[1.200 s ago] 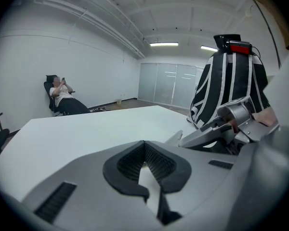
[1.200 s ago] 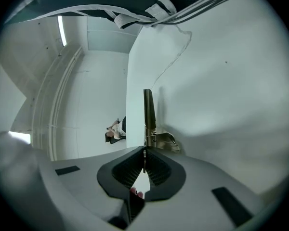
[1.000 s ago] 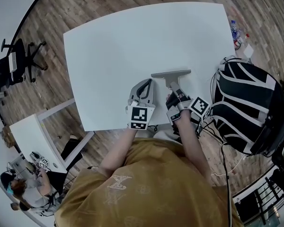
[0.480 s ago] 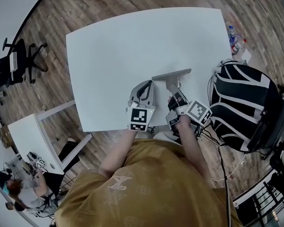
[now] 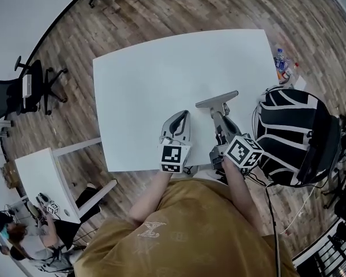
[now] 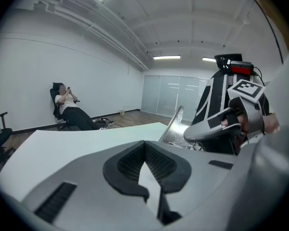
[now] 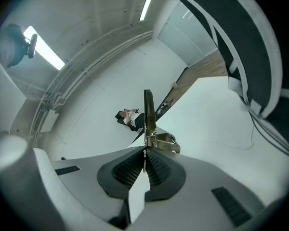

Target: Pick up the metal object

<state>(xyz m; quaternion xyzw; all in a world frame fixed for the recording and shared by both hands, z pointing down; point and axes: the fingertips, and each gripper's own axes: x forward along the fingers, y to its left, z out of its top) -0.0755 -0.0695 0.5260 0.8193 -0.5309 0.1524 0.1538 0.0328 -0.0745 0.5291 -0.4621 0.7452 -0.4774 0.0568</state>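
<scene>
The metal object [image 5: 217,100], a flat grey blade on a short stem, hangs over the white table [image 5: 144,74] near its front right. My right gripper [image 5: 222,120] is shut on the stem from behind. In the right gripper view the metal object [image 7: 148,114] stands edge-on straight out of my right gripper [image 7: 144,153]. My left gripper [image 5: 177,119] hovers just left of it, jaws together and nothing between them. The left gripper view shows my left gripper [image 6: 144,146] with the metal object [image 6: 173,126] and the right gripper [image 6: 216,126] off to its right.
A black-and-white backpack [image 5: 294,131] sits right beside the table's right edge, with bottles [image 5: 281,59] on the floor beyond it. An office chair [image 5: 17,91] and a second desk [image 5: 46,178] stand to the left. A person [image 6: 67,107] sits in a chair by the far wall.
Both grippers have risen. The right one has rolled, its marker cube now facing up, and the metal object has come up with it and tilted.
</scene>
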